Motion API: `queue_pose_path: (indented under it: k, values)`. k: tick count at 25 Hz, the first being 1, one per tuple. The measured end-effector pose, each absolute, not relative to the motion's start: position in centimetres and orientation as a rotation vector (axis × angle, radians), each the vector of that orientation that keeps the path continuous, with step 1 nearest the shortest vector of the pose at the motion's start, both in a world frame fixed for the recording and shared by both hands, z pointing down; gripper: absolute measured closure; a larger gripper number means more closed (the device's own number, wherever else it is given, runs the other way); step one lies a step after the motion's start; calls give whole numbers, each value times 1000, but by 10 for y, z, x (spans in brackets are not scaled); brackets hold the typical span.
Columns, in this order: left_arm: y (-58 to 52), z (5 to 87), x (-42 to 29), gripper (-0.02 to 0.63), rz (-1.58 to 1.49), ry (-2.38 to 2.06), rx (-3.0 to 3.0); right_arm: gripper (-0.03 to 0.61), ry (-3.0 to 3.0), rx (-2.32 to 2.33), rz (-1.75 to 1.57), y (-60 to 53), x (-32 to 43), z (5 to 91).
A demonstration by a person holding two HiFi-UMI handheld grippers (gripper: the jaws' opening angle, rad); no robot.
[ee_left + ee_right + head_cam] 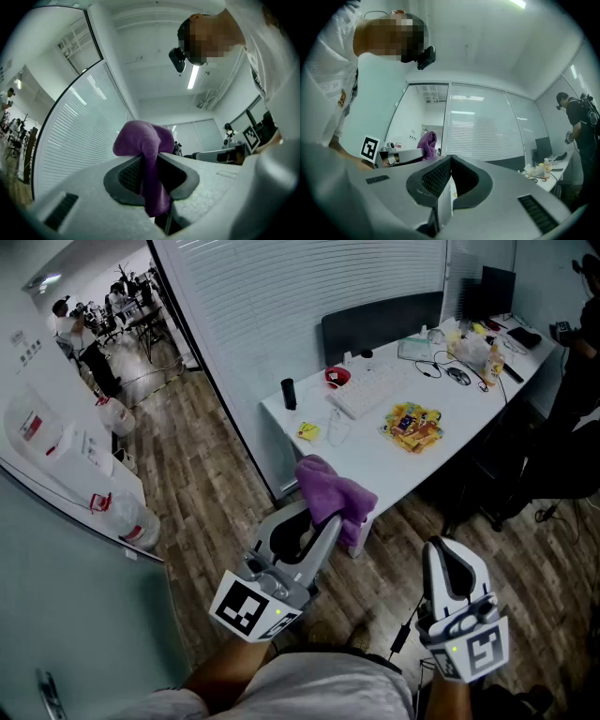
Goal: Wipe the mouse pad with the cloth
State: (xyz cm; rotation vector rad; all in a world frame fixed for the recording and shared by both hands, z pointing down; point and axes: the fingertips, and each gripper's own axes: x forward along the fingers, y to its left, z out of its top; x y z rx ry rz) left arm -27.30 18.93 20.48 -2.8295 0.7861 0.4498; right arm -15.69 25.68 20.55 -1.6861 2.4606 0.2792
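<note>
Above the wooden floor (211,488), short of the white surface (370,465), the left tongs (322,518) clamp a purple cloth (330,491) that bunches over their tips; the right tongs (449,562) sit pressed together, empty.

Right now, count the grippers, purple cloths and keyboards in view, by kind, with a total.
grippers: 2 (left gripper, right gripper)
purple cloth: 1
keyboard: 1
total: 4
</note>
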Motion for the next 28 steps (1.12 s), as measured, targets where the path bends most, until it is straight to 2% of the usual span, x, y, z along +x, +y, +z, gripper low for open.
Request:
queue_pose_path:
  k: [15, 28]
  values:
    - [186, 205, -247, 532, 431, 810, -2822, 567, 2456, -1670, 281, 258, -126, 205]
    - [189, 206, -196, 532, 427, 876, -2779, 568, 2526, -1623, 315, 263, -67, 211]
